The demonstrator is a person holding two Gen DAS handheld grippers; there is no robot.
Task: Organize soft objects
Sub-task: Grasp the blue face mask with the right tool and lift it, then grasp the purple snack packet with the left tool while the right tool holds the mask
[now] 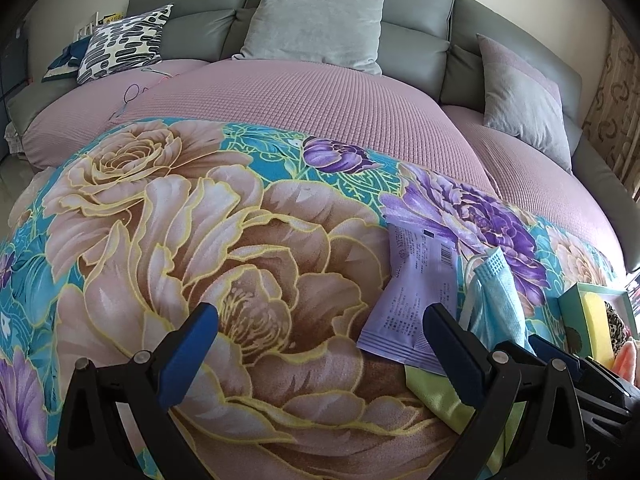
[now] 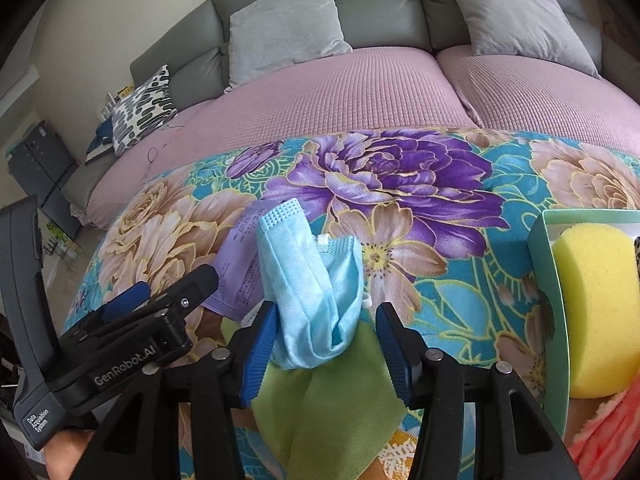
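With the yellow sponge (image 2: 592, 312) already boxed, my right gripper (image 2: 326, 340) gapes loosely round the blue mask (image 2: 308, 292), left gripper (image 1: 320, 352) empty, purple packet (image 1: 416, 296) and green cloth (image 2: 332, 400) remaining.

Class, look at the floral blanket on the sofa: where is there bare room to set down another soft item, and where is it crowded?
Free: the big rose print left of the purple packet, and the pink seat cover below the grey cushions. Crowded: around the blue face mask, the green cloth and the box holding the yellow sponge.

Box (image 2: 550, 320) cut off at right
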